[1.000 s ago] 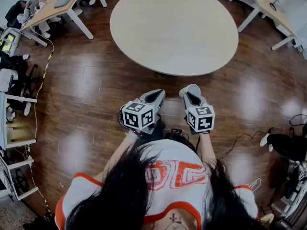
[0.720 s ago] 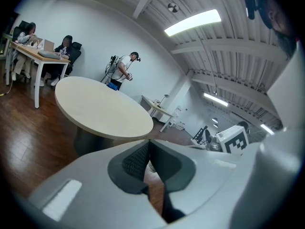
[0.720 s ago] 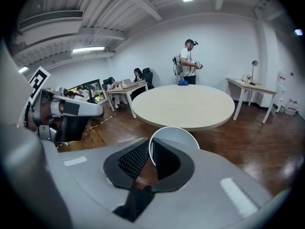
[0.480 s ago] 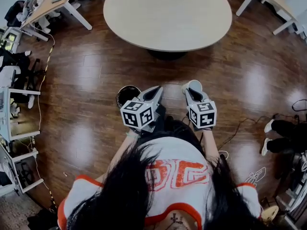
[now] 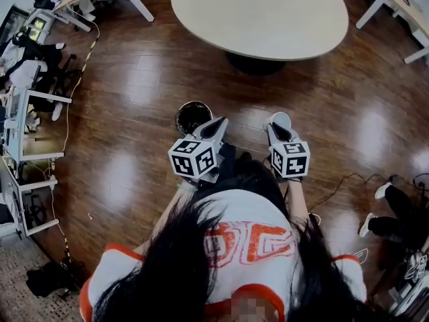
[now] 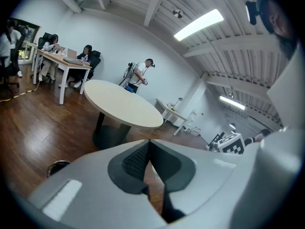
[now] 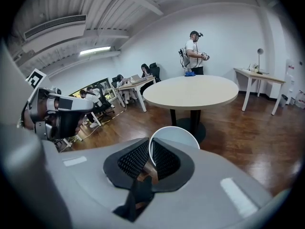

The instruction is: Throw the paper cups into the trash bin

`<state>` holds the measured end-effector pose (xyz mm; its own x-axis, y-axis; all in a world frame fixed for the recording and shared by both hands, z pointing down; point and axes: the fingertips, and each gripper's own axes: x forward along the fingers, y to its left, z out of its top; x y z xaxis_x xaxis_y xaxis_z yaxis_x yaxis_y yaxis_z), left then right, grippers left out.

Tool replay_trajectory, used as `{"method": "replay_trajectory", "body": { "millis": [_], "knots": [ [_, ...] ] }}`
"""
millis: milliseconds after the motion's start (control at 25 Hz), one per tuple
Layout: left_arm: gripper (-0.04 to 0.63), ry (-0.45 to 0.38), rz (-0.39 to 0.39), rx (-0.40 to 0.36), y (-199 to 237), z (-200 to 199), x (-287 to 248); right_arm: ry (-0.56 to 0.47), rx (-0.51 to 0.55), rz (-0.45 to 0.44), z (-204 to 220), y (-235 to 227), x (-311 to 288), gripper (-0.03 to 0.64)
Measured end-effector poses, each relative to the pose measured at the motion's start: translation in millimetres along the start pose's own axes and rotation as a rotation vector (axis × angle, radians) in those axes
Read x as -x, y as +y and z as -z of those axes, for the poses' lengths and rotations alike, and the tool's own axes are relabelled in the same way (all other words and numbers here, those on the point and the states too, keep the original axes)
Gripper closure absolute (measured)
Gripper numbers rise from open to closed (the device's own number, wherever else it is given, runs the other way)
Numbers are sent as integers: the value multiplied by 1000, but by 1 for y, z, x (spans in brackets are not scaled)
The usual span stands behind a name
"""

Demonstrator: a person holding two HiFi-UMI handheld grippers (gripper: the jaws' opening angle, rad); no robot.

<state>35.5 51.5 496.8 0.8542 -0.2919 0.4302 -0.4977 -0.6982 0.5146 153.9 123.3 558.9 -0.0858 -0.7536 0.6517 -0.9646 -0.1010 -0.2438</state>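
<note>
Dark wood office floor (image 5: 134,79), trash bin (image 5: 193,116) ahead. My right gripper (image 7: 149,147) pinches the paper cup (image 7: 174,135) by its thin wall; it looks light, crushable. My left gripper (image 6: 148,147) is pressed together, empty.

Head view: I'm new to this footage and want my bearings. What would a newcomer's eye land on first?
The white paper cup, pinched by its rim in the right gripper, stands out against the dark wooden floor. To its left, the left gripper is shut and empty, with the dark round trash bin on the floor beside its tip. Ahead stands a big pale round table.
</note>
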Motion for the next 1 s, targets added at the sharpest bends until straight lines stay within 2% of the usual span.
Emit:
{"method": "replay_trajectory", "body": {
  "millis": [520, 760, 1000],
  "knots": [
    [595, -64, -146, 35, 53, -5, 49, 38, 109, -115, -20, 54, -40, 588],
    [595, -103, -210, 79, 90, -9, 79, 77, 166, -185, -27, 101, -66, 588],
    [595, -94, -262, 109, 135, 1, 113, 126, 214, -245, -20, 157, -95, 588]
  ]
}}
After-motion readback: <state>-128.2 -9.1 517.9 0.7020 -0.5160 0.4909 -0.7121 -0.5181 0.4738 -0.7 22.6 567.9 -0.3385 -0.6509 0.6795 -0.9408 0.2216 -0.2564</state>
